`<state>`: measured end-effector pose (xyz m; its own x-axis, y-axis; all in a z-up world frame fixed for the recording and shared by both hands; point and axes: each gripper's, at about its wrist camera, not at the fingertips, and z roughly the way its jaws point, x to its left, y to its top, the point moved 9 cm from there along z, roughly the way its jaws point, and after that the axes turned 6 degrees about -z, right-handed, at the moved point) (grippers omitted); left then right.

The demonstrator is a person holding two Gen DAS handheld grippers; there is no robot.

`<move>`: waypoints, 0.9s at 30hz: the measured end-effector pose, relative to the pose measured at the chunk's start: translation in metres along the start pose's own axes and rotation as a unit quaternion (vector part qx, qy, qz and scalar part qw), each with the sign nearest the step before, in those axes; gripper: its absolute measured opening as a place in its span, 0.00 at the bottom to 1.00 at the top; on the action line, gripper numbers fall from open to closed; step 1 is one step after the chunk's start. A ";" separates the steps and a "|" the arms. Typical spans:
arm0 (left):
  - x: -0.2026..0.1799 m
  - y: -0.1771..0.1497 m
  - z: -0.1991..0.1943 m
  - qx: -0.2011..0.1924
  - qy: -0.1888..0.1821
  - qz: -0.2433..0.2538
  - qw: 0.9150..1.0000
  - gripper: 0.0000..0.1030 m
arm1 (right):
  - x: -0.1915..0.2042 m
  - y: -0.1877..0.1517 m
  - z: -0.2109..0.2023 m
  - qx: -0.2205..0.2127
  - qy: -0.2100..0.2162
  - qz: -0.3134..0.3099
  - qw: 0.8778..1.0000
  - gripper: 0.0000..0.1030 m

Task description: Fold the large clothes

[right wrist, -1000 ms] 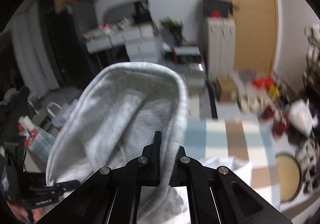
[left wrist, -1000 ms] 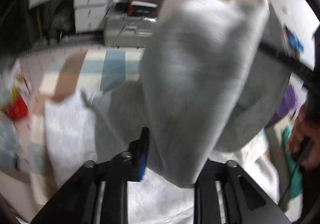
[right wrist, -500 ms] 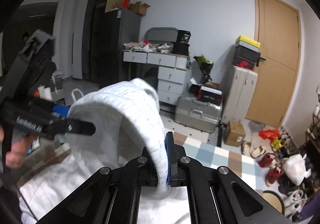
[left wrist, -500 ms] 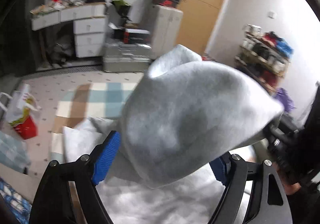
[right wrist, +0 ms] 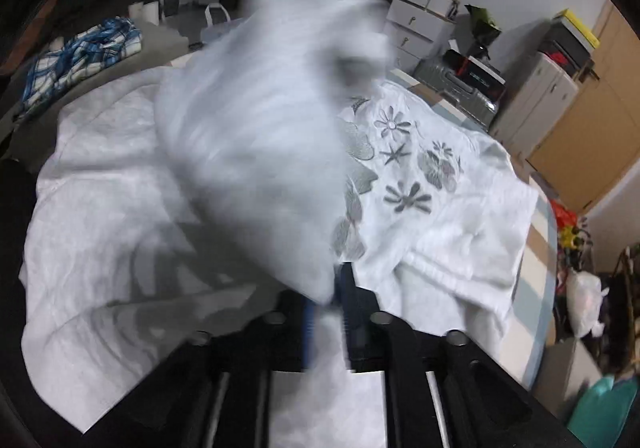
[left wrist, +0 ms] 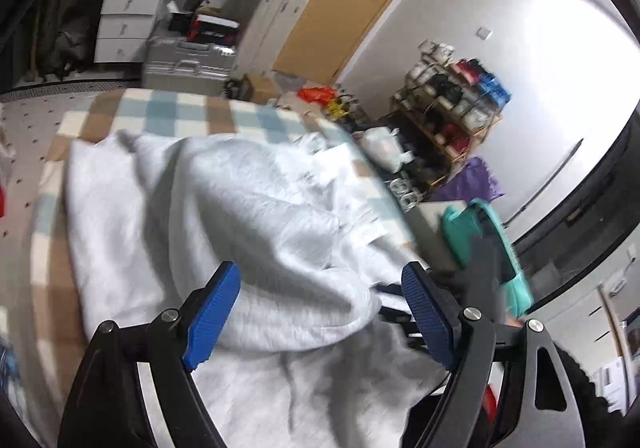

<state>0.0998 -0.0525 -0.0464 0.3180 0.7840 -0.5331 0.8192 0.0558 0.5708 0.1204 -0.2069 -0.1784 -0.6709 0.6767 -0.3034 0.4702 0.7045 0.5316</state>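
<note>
A large light-grey hooded sweatshirt (left wrist: 168, 216) lies spread on a checked blanket (left wrist: 180, 112). Its front shows grey flower prints (right wrist: 400, 160). My left gripper (left wrist: 320, 308) is open wide just above it. The folded hood (left wrist: 304, 288) lies slack between the blue pads (left wrist: 212, 308), which do not touch it. My right gripper (right wrist: 326, 300) points down at the sweatshirt and its jaws are opening. The blurred hood (right wrist: 256, 128) stands in front of the right gripper, its lower edge in the narrow gap between the fingers.
A blue plaid shirt (right wrist: 80, 52) lies at the far left. A teal cloth (left wrist: 460, 232) sits to the right of the blanket. A silver suitcase (left wrist: 184, 68), white drawers (left wrist: 124, 20) and a shoe rack (left wrist: 448, 108) stand beyond.
The left gripper opened and let go of the hood. Both grippers came down and the hood dropped from the air onto the sweatshirt's body. The right jaws have parted a little.
</note>
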 end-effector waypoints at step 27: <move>0.086 -0.036 0.039 0.017 0.098 -0.123 0.987 0.77 | -0.029 0.113 0.110 0.086 0.121 0.237 0.960 0.85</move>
<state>0.1163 -0.0110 -0.1372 0.0126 0.8542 -0.5199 0.8769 0.2404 0.4162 0.2560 -0.1233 -0.1961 -0.4621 0.8750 0.1444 0.8295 0.3689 0.4193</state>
